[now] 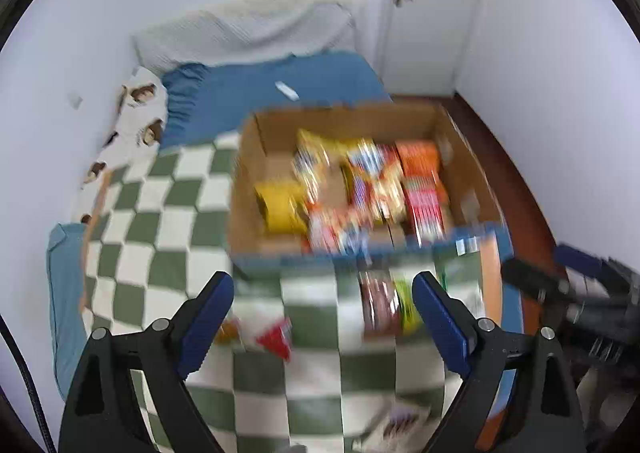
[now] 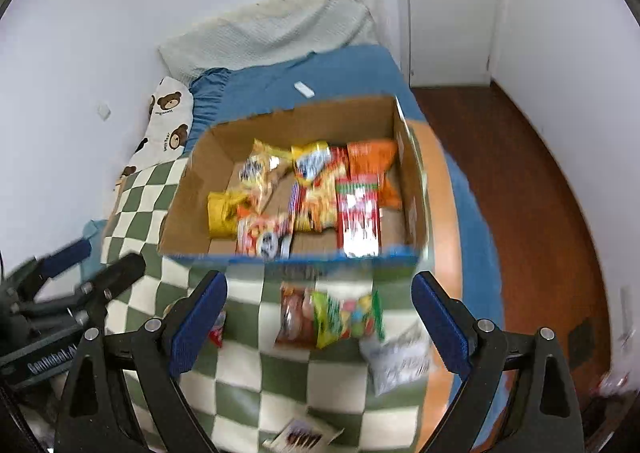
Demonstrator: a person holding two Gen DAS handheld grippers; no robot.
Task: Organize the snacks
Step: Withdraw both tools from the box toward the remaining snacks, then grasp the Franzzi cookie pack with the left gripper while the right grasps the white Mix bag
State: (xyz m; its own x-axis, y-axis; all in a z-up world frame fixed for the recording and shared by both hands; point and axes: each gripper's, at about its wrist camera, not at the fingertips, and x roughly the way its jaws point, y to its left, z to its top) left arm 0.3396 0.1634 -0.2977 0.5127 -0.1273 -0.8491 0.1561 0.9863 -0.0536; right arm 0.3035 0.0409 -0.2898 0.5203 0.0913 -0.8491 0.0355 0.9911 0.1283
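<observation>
A cardboard box (image 1: 248, 173) (image 2: 188, 189) sits on a green-and-white checkered blanket (image 1: 160, 213) (image 2: 248, 357) on a bed. It holds several snack packs: yellow (image 1: 280, 205) (image 2: 222, 213), orange (image 1: 420, 161) (image 2: 372, 161) and red-striped (image 2: 358, 213). Loose packs lie in front of the box: a brown and green one (image 1: 386, 301) (image 2: 332, 313), a red one (image 1: 276, 339), a white one (image 2: 400, 361) and a dark-printed one (image 2: 302, 439). My left gripper (image 1: 323, 317) and right gripper (image 2: 320, 317) are both open and empty above the blanket. Both views are blurred.
A blue sheet (image 1: 280, 81) (image 2: 328, 65), a bear-print pillow (image 1: 136, 121) (image 2: 168, 117) and a pale pillow (image 2: 272, 37) lie beyond the box. White walls and a door (image 2: 452, 5) stand behind. Wooden floor (image 2: 540, 181) lies on the right.
</observation>
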